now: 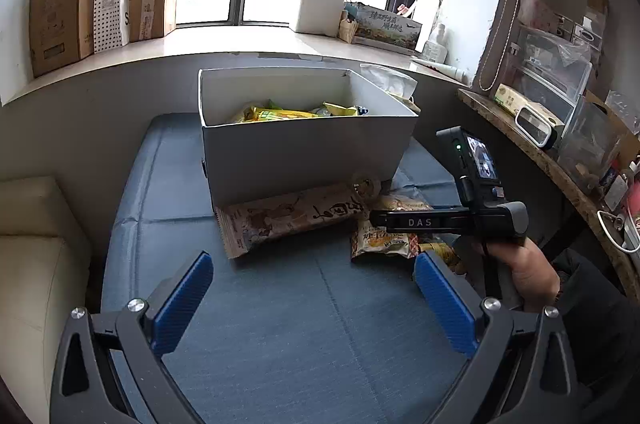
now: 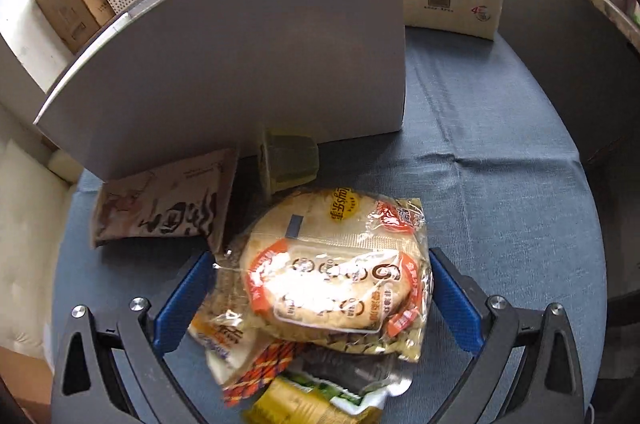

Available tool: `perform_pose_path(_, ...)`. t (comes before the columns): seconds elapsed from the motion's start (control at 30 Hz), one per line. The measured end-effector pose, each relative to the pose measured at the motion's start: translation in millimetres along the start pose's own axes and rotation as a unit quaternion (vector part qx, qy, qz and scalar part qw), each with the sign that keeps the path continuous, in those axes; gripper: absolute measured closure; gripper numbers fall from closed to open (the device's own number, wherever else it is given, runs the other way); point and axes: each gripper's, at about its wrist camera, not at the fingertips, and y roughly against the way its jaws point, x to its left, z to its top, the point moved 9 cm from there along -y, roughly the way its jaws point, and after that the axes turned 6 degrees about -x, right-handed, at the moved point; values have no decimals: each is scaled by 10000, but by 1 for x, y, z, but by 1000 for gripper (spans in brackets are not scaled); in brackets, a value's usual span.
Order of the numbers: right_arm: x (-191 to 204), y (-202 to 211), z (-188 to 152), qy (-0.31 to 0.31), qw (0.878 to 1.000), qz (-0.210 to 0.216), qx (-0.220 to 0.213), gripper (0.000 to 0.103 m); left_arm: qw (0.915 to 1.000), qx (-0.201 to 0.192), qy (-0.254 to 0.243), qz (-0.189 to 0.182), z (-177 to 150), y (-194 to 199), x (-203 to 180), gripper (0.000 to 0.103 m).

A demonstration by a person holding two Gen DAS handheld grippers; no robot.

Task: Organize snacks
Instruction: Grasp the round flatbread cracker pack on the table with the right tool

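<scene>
Holding yellow snack packets: grey box on blue cloth.

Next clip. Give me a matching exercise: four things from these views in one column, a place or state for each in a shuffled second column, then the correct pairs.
Things:
1. white box
2. brown snack packet
3. green jelly cup
4. round cake packet

Places or states:
A. between the open fingers of the right gripper
B. lying on its side against the box wall
C. open-topped, with yellow packets inside
D. flat on the blue cloth, at the box's front left corner

Pairs: 1-C, 2-D, 3-B, 4-A
</scene>
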Motion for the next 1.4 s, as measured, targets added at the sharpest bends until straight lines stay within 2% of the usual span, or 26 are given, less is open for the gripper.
perform_pose_path(0.07, -1, 1, 0, -54, 10000, 1, -23, 1, 10000, 51, 24, 1, -4, -2, 3, 0)
perform_pose_path(0.17, -5, 6, 2, -128, 9998, 12, -158, 17, 9999, 144, 68, 63, -11, -6, 7, 0)
perform_pose_path(0.2, -6, 8, 3, -125, 9998, 31, -181, 27, 9998, 155, 83, 53, -12, -7, 7, 0)
perform_pose_path(0.23, -7, 10, 3, -107, 9997, 61, -205, 58, 9998, 170, 94, 39, -14, -8, 8, 0)
perform_pose_path(0.27, -9, 10, 3, -83, 9998, -6, -179, 73, 9998, 189, 86, 34, -15, -10, 7, 0)
perform_pose_path(0.3, -14, 11, 3, -70, 9998, -139, -142, 79, 9998, 201, 64, 45, -16, -11, 7, 0)
perform_pose_path(0.37, -19, 11, -1, -123, 9998, -140, -9, 79, 9997, 221, 50, 58, -17, -13, 6, 0)
perform_pose_path(0.4, -20, 13, -2, -146, 9999, -58, 16, 67, 9997, 236, 46, 47, -18, -14, 5, 0)
perform_pose_path(0.43, -19, 16, -4, -151, 9999, 53, 59, 41, 9997, 239, 30, 46, -18, -14, 4, 0)
perform_pose_path(0.5, -22, 24, -8, -327, 9991, 262, 41, 8, 9997, 237, 10, 51, -18, -15, 3, 0)
perform_pose_path(0.57, -26, 34, -12, -509, 9971, 569, 20, 8, 9997, 242, 9, 48, -18, -15, 2, 0)
perform_pose_path(0.67, -48, 47, -18, -686, 9969, 387, -3, 8, 9997, 250, 1, 45, -18, -16, 2, 0)
perform_pose_path(0.7, -51, 54, -19, -672, 9973, 286, -60, 8, 9997, 250, -10, 50, -18, -16, 2, 0)
perform_pose_path(0.83, -80, 61, -6, -225, 9977, -553, -313, 8, 9997, 229, -50, 4, -13, -19, -4, 0)
perform_pose_path(1.07, -73, 33, 35, 346, 9969, -602, -376, 8, 9995, 253, -206, -33, -13, -20, -15, 0)
perform_pose_path(1.17, -63, 7, 39, 487, 9974, -485, -206, 6, 9994, 266, -210, -36, -15, -20, -15, 0)
perform_pose_path(1.3, -54, -8, 41, 789, 9955, -518, -12, 4, 9995, 292, -155, -20, -16, -22, -12, 0)
perform_pose_path(1.37, -50, -18, 36, 772, 9961, -368, 230, 4, 9995, 292, -155, -4, -17, -22, -10, 0)
perform_pose_path(1.4, -49, -19, 36, 790, 9959, -394, 199, 4, 9994, 298, -148, -9, -17, -23, -10, 0)
